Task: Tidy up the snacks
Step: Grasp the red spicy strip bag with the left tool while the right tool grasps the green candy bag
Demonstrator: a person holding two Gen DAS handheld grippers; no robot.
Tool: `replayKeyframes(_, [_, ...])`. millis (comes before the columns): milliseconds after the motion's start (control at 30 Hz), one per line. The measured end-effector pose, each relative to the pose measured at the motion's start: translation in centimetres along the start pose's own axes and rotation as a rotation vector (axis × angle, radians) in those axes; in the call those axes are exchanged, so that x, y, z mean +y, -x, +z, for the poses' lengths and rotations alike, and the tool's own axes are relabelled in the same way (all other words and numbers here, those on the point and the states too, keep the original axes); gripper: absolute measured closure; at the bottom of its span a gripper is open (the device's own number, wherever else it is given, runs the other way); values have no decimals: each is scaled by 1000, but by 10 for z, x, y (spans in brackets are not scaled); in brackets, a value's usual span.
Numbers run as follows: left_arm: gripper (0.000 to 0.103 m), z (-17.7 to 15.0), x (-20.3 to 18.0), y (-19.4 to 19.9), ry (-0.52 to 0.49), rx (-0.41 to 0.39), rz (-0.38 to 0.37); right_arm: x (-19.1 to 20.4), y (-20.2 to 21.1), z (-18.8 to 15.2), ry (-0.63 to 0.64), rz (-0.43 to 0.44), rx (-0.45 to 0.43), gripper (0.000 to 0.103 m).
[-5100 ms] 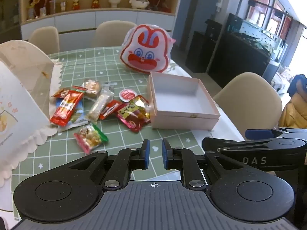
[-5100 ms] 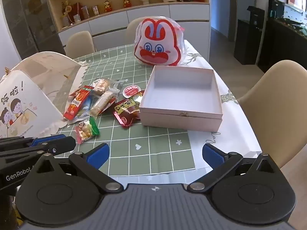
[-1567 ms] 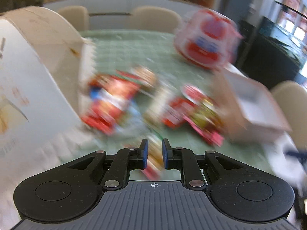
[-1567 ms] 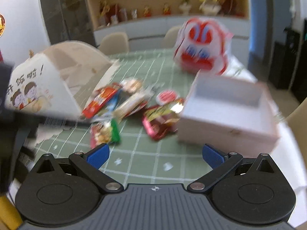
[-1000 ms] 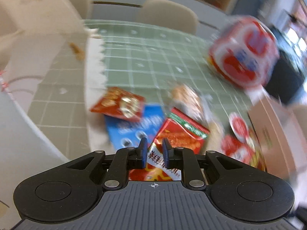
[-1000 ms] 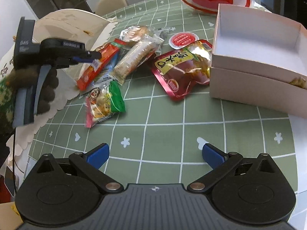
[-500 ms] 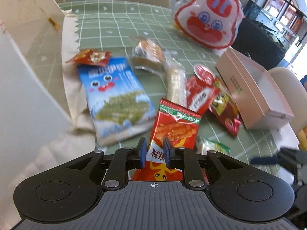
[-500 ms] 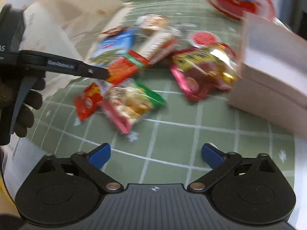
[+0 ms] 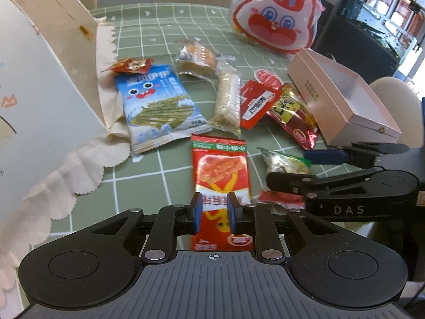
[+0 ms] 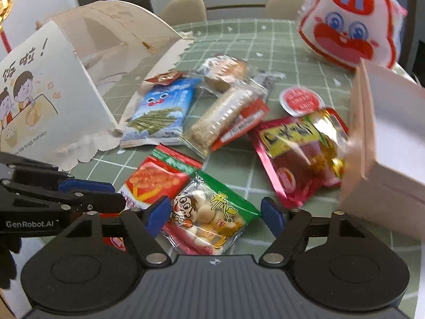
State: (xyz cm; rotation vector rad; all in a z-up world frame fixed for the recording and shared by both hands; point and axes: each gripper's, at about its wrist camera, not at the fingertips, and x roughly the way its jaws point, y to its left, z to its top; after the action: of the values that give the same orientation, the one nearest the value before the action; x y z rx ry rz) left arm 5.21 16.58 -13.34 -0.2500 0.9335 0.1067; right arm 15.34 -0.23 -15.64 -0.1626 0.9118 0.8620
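Several snack packets lie on the green checked tablecloth [image 9: 148, 21]. My left gripper [image 9: 213, 210] is shut on a long red snack packet [image 9: 222, 175], which lies flat on the cloth; it also shows in the right wrist view [image 10: 156, 179]. My right gripper [image 10: 216, 214] is open, its jaws on either side of a green-and-red packet of white sweets [image 10: 209, 214], apart from it. The same packet shows in the left wrist view [image 9: 284, 163]. An open pink box [image 9: 342, 98] stands at the right, empty as far as I can see.
A blue seaweed snack packet [image 9: 156, 109], a cereal bar [image 9: 228, 101], a wrapped cake [image 9: 196, 58], small red sachets [image 9: 256, 103] and a red-gold packet [image 10: 302, 151] lie between. A white paper bag [image 10: 47, 90] stands left. A rabbit-face bag [image 9: 276, 21] stands behind the box.
My left gripper has pulled the red packet back off the blue one and laid it lower on the cloth. My right gripper has narrowed and moved in around the green-and-red packet.
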Motion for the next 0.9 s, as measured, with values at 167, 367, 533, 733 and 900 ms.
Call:
replayKeyframes(167, [77,-6,-36,-9,-123,11,26,-22,21,-18,-63,-80,3,28])
replayKeyframes(367, [51,-11,-63,-17,-240,22,78,-41,55,-44,-97,-138,-39,28])
replayKeyframes(533, [29,-10,-68,-22,-235,19,3,-44,67,-50,-88,-179,-66,28])
replayKeyframes(733, [36,-9,-44,-7,-119,-69,155,-36,74,-55,-36,-194,-86,25])
replayKeyframes(900, [36,-2,-25,-23,-1,-21,107,-19,71,-61,31,-158,-79,25])
